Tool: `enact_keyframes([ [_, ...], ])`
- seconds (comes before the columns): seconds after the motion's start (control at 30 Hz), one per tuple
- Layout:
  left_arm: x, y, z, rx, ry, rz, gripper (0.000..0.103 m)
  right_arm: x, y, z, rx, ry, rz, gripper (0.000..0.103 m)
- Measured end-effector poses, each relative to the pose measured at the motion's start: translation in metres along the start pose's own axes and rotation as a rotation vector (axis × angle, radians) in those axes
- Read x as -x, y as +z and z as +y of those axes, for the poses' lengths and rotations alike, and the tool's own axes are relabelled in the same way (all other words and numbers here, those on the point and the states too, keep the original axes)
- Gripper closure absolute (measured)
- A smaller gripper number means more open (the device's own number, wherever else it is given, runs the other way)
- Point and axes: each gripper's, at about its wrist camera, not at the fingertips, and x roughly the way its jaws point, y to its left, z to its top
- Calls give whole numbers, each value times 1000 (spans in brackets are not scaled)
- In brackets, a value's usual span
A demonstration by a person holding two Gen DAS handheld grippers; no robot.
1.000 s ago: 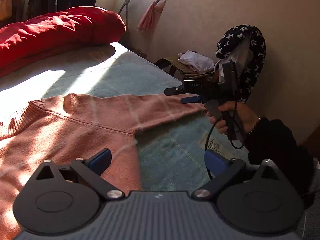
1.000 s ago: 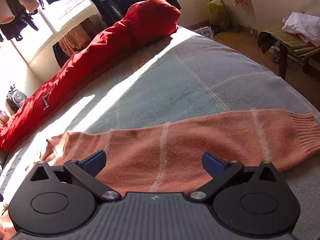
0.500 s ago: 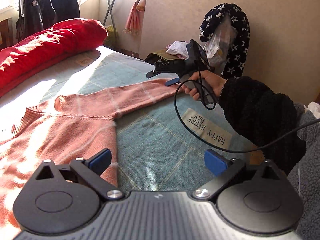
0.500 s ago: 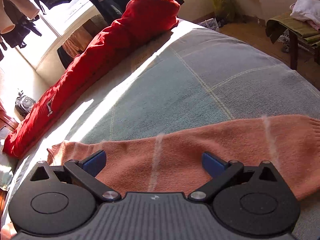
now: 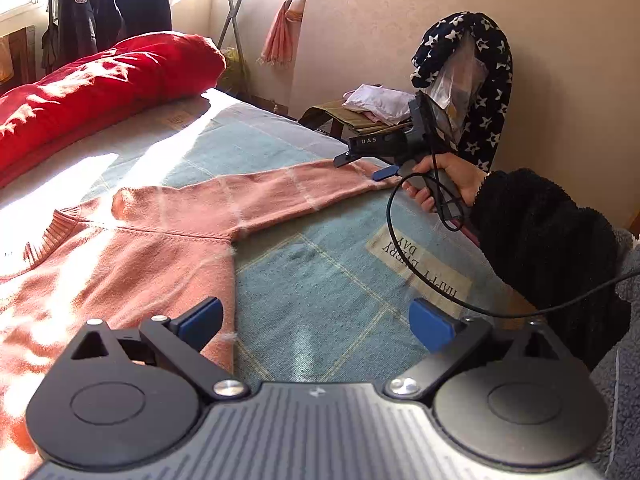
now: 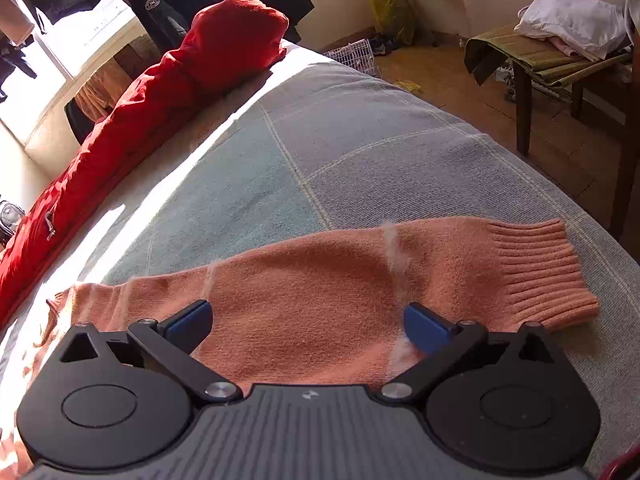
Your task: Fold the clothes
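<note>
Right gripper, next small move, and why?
Probably lower the right gripper and close on the sleeve near the cuff. It is open, poised over the sleeve, which lies flat and unfolded on the bed; the left gripper is open too.

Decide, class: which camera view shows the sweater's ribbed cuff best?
The right wrist view: the ribbed cuff lies close and fully visible on the bed. In the left wrist view it is far off, mostly hidden behind the right gripper.
</note>
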Motion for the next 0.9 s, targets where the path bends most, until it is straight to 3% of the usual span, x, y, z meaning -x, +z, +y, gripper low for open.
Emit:
enact_keyframes([
  [0.07,-1,-1,0,4,5,7,4,6,5,-11,-67,-105,-45,0],
  [0.13,-2,-1,-1,-2,17,8,4,10,8,-15,-129,-124,-74,0],
  [0.37,-2,0,-4,-3,21,9,4,-5,6,20,-63,91,3,0],
  [0.53,0,-1,-2,5,32,15,4,-10,4,7,-66,112,19,0],
  [0.7,1,-1,-1,11,21,9,4,7,13,-25,-197,22,-27,0],
  [0.9,-5,-2,-1,11,10,18,4,20,9,-24,-168,150,-24,0],
])
